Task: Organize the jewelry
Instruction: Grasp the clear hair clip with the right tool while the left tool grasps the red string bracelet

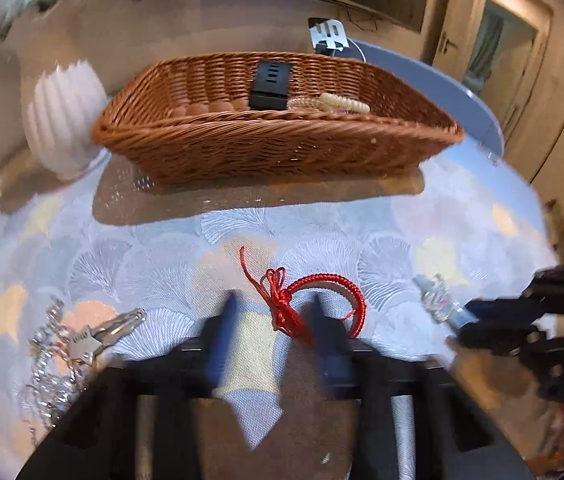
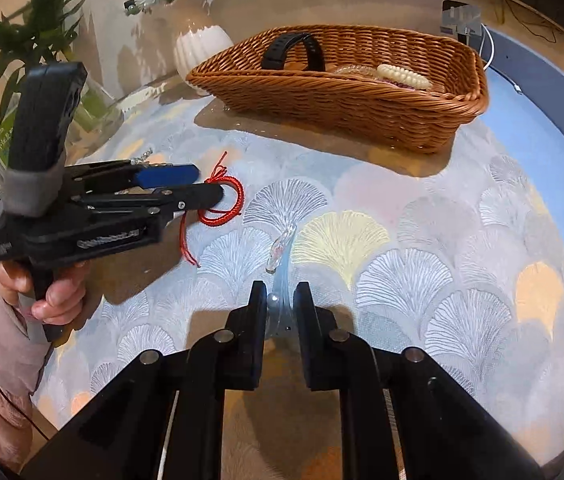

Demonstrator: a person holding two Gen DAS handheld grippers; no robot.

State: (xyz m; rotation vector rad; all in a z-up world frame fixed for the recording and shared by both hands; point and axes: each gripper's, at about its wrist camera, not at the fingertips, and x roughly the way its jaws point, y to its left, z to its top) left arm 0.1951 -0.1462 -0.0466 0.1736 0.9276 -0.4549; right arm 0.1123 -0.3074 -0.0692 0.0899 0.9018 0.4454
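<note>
We are partway through tidying the jewelry into the wicker basket (image 2: 362, 92) at the back of the counter (image 2: 462, 248). Already lying inside it are a black watch band (image 2: 292, 54), a cream beaded bracelet (image 2: 404, 76) and some further pieces we cannot make out.

Still out on the patterned cloth are three things. The red cord bracelet (image 1: 322, 300) is lying just ahead of the left gripper (image 1: 274, 312); its fingers are standing a little apart around the knotted part of the cord, and from the blurred wrist view we are not seeing the pads actually pressing on it. The clear glass hair clip (image 2: 280, 276) is sitting between the fingers of the right gripper (image 2: 280, 300), which are drawn in narrowly on either side of it; we judge that they are clamping it. To the far left in the left wrist view, a silver chain with a star pendant (image 1: 70, 344) is waiting untouched.

So roughly half the pieces are stowed, and two are being picked up now.
</note>
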